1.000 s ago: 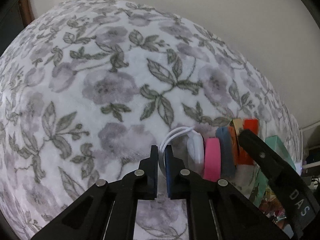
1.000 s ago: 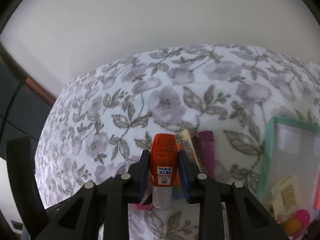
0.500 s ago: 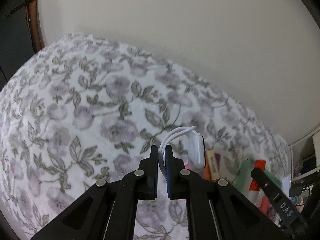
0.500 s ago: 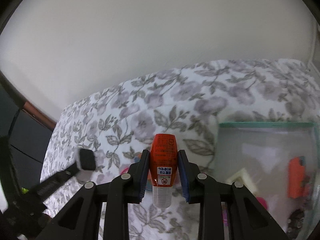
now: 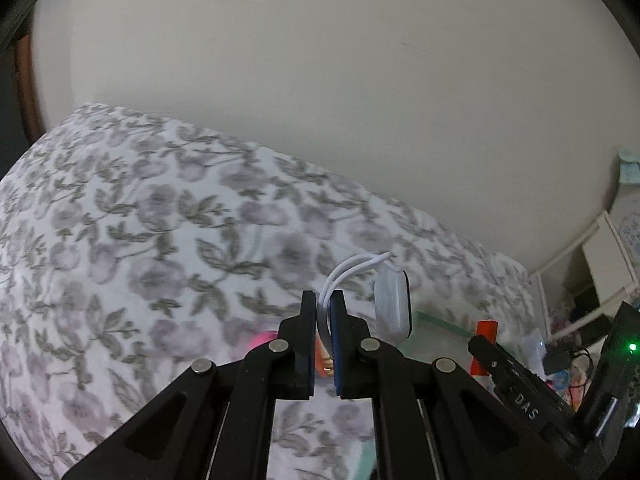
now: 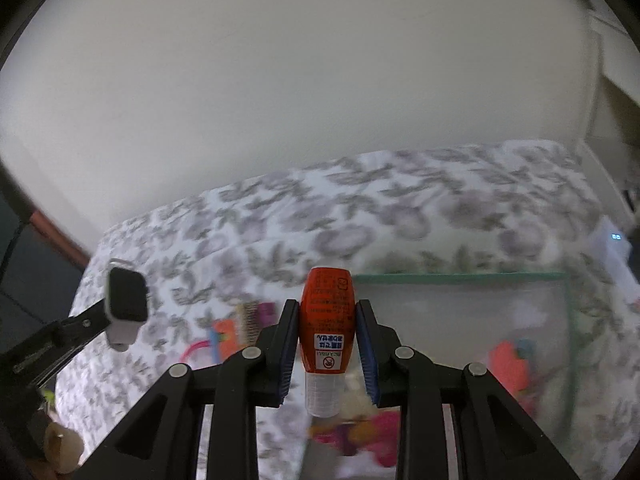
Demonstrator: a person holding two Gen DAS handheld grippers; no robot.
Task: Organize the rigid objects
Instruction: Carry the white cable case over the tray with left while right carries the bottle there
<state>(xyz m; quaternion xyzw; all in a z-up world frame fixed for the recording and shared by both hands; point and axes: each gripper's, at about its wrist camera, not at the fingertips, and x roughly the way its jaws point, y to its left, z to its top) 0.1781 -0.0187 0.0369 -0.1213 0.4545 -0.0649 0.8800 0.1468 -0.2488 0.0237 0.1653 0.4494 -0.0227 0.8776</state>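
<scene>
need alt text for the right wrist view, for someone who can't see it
The right tongs grip a small orange bottle, clear cap toward the camera, above a floral bedspread. A green-rimmed clear bin lies just ahead; at far left the left tongs carry a white charger.

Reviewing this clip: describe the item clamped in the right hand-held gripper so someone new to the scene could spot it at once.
Start from the flowered bedspread below the plain wall, then find the clear bin with the green rim on it. Just left of that bin, the right hand-held gripper is shut on a small orange bottle. Its printed label and clear cap, which points back toward the camera, set it apart from the blurred items on the bedspread.
</scene>
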